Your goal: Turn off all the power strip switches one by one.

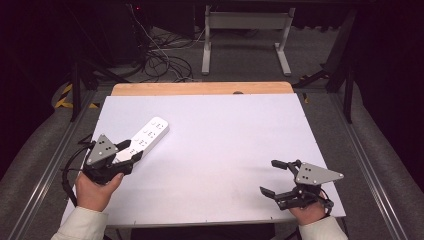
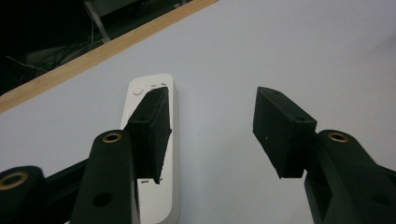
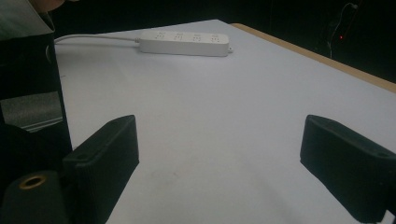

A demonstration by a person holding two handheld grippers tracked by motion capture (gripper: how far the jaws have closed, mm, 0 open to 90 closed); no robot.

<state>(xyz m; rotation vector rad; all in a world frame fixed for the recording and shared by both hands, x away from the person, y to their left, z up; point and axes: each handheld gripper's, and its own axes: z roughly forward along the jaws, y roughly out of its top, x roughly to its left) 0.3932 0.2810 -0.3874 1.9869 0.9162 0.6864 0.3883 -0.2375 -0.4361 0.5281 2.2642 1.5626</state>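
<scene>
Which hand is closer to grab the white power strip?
Left. The left gripper hovers right over the power strip, jaws apart, one above it. The right gripper sits open at the table's opposite side.

In the high view the left gripper point(image 1: 131, 156) covers the near end of the white power strip point(image 1: 147, 135), so whether its jaws touch the strip cannot be told there. In the left gripper view one black jaw hides the middle of the strip point(image 2: 168, 154), whose near end runs off the bottom edge. The strip's sockets are too small to read. In the right gripper view its grey cable point(image 3: 93, 38) disappears behind a dark block at the left edge.
</scene>
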